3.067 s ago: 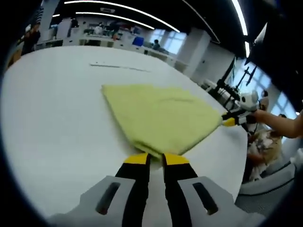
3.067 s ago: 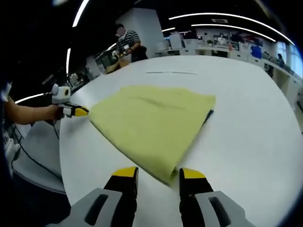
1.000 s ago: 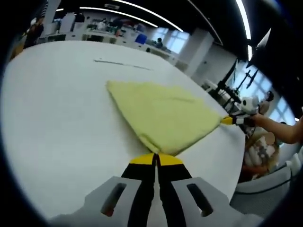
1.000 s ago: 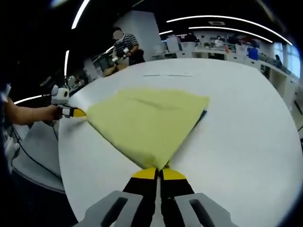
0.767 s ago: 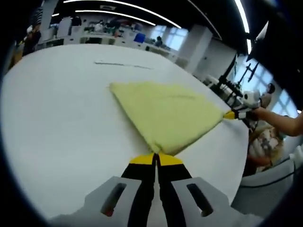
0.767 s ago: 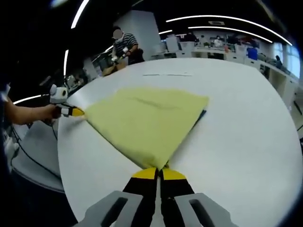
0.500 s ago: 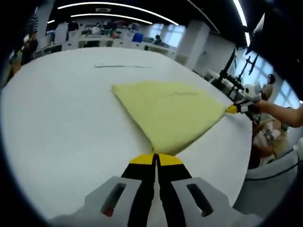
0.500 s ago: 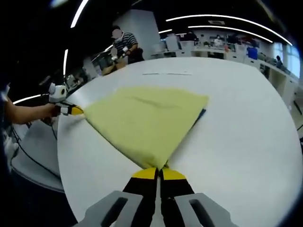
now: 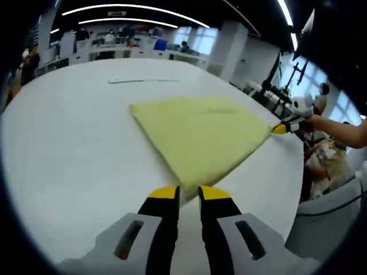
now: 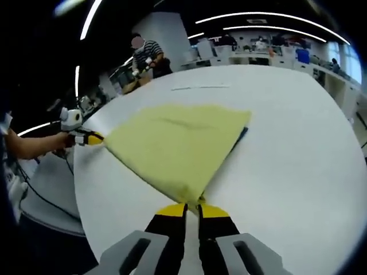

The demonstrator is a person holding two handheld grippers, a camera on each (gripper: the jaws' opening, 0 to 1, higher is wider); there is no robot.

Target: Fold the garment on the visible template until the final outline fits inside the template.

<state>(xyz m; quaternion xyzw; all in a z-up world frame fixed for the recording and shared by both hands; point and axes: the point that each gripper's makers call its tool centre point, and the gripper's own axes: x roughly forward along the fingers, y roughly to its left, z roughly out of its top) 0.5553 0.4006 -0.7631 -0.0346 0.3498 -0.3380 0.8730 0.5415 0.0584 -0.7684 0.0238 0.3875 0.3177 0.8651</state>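
Note:
A folded yellow garment (image 9: 200, 134) lies flat on the white table (image 9: 69, 143). My left gripper (image 9: 188, 192) is open, and the garment's near corner lies just ahead of the gap between its tips. At the garment's right corner sits the right gripper (image 9: 279, 129), held by a hand. In the right gripper view the garment (image 10: 178, 146) spreads ahead of my right gripper (image 10: 192, 209), whose jaws pinch its near corner. The left gripper (image 10: 94, 138) touches the far left corner. A dark blue strip (image 10: 243, 134) peeks out under the garment's right edge.
A thin dark line (image 9: 143, 81) marks the table beyond the garment, also visible as a line (image 10: 200, 87) in the right gripper view. The table edge (image 9: 295, 189) drops off at the right. A person in a striped shirt (image 10: 146, 54) stands behind the table. Benches line the back.
The left gripper's jaws, shut on the garment's corner until half a second ago, have parted and let it go. The right gripper still pinches its corner. Both cameras shifted slightly.

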